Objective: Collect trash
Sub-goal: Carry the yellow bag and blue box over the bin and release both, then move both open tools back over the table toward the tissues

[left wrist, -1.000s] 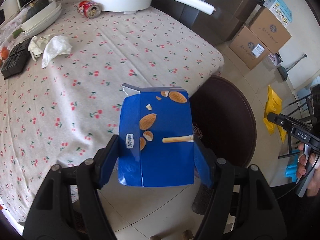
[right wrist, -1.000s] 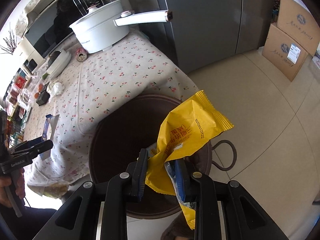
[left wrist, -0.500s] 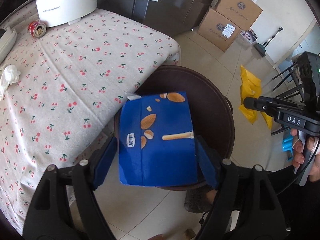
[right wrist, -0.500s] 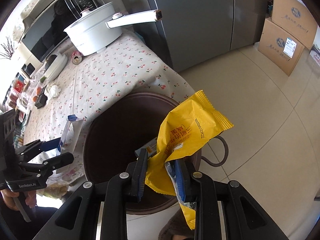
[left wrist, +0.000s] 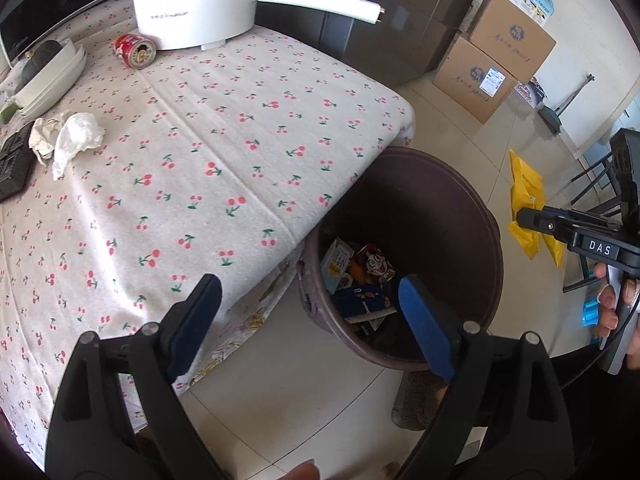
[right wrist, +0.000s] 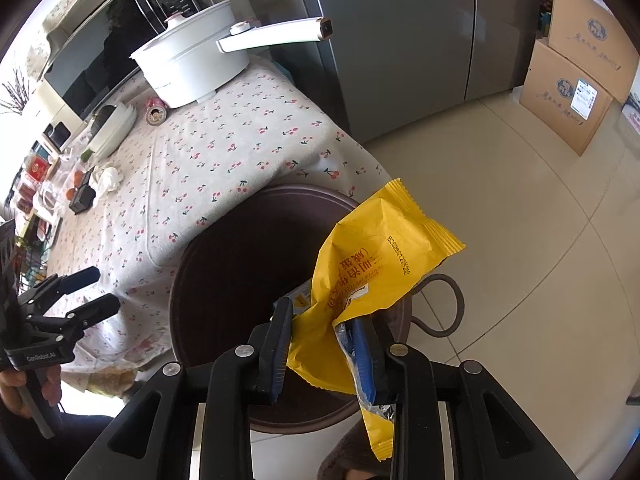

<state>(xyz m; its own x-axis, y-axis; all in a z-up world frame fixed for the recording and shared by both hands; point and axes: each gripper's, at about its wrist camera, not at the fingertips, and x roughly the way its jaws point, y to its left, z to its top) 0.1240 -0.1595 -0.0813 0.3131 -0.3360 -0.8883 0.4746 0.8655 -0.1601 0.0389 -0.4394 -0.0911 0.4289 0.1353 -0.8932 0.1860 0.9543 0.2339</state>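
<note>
My left gripper [left wrist: 308, 312] is open and empty, above the near rim of the brown trash bin [left wrist: 472, 216] beside the table. The blue snack box [left wrist: 362, 300] lies inside the bin among other wrappers. My right gripper [right wrist: 326, 340] is shut on a yellow snack bag [right wrist: 376, 264] and holds it over the bin [right wrist: 224, 280]. The bag [left wrist: 526, 196] and right gripper [left wrist: 536, 220] also show at the right of the left wrist view. The left gripper [right wrist: 88, 294] shows open at the left of the right wrist view.
The table with a cherry-print cloth [left wrist: 208, 152] holds crumpled white tissues [left wrist: 68, 140], a red can [left wrist: 134, 50], a white pot [left wrist: 196, 0], stacked white plates [left wrist: 48, 80] and a dark item [left wrist: 12, 164]. Cardboard boxes [left wrist: 492, 56] stand on the tiled floor by the fridge [right wrist: 400, 40].
My left gripper has opened and the blue box has dropped into the bin. The right gripper still holds the yellow bag over the bin.
</note>
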